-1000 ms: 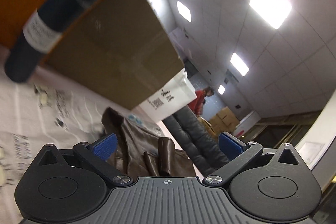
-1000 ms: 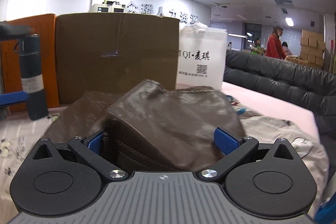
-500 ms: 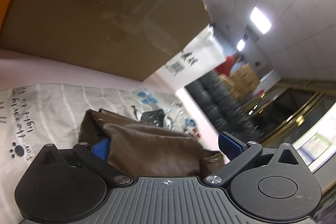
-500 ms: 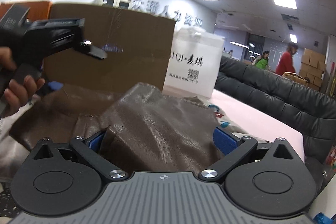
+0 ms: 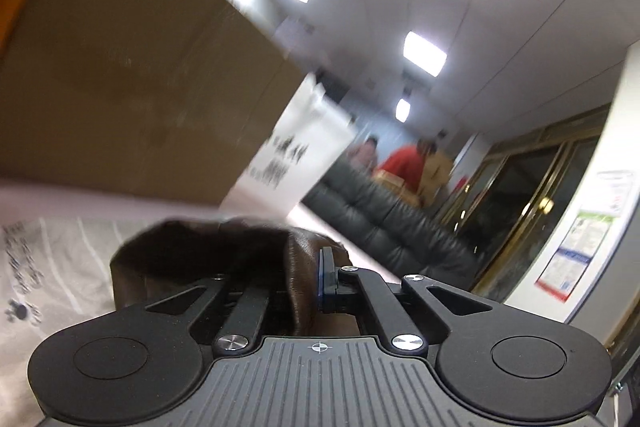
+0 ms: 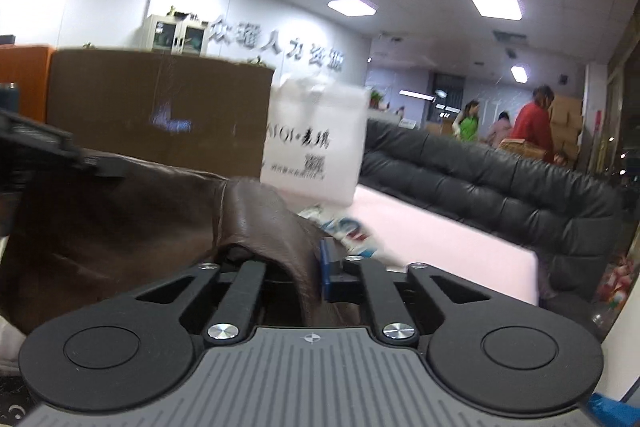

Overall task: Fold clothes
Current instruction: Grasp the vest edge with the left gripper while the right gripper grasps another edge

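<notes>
Both jaws newly clenched on brown leather garment (image 6: pixel 120 219) over pink surface (image 6: pixel 432 239), office beyond.

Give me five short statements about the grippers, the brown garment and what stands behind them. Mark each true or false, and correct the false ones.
1. The left gripper has its jaws shut on the brown garment. True.
2. The right gripper is open and holds nothing. False: its jaws are shut on a fold of the garment.
3. A white bag with printed text stands beside the cardboard box. True.
4. The sofa is red. False: it is dark grey or black.
5. The garment lies flat. False: both grippers hold it bunched.
</notes>
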The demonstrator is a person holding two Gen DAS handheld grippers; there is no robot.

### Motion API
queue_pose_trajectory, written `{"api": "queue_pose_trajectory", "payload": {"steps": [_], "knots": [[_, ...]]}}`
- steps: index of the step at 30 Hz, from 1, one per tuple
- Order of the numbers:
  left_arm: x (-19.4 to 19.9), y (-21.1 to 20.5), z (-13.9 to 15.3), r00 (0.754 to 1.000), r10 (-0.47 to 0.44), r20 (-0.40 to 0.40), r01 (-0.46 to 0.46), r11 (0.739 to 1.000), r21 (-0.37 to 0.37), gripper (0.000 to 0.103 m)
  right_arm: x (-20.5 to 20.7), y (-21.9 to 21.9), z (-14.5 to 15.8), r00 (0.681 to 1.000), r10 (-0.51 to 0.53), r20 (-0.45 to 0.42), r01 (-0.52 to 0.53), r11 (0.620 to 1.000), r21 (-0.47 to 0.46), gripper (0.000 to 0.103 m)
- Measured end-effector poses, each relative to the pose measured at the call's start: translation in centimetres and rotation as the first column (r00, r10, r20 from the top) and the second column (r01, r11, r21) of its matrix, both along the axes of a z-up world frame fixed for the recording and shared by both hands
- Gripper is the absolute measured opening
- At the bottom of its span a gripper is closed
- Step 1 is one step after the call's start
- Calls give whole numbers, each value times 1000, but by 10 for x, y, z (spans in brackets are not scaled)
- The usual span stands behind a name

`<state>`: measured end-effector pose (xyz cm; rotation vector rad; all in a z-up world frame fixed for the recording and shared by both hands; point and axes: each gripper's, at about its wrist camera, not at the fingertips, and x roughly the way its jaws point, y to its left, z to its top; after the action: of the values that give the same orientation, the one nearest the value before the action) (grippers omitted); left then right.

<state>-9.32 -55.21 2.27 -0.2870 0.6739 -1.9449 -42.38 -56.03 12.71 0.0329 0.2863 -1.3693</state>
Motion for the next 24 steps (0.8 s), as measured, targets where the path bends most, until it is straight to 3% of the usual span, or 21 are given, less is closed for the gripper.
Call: {"api": "queue_pose_trajectory", "payload": {"steps": [6,11,15,19,22,24], "knots": [[42,89,37,994,102,-31,-105,982,-155,0,3,46,38,996,67,50,-61,992,-106,3],[92,163,62,965,252,-67,-260,935,-241,0,31,76,64,971,204,127,-186,973,-140,3],[133,220,73,928,355,-111,-372,890,-265,0,71,92,73,928,321,192,-301,945,-125,2],[163,284,76,898,417,-138,-439,850,-291,0,108,103,69,851,438,289,-441,896,-60,2],[170,328,69,893,434,-122,-450,844,-293,0,126,113,56,814,466,348,-494,870,-9,2],[171,358,59,898,426,-110,-439,853,-281,0,123,114,43,804,459,378,-509,860,37,2]]}}
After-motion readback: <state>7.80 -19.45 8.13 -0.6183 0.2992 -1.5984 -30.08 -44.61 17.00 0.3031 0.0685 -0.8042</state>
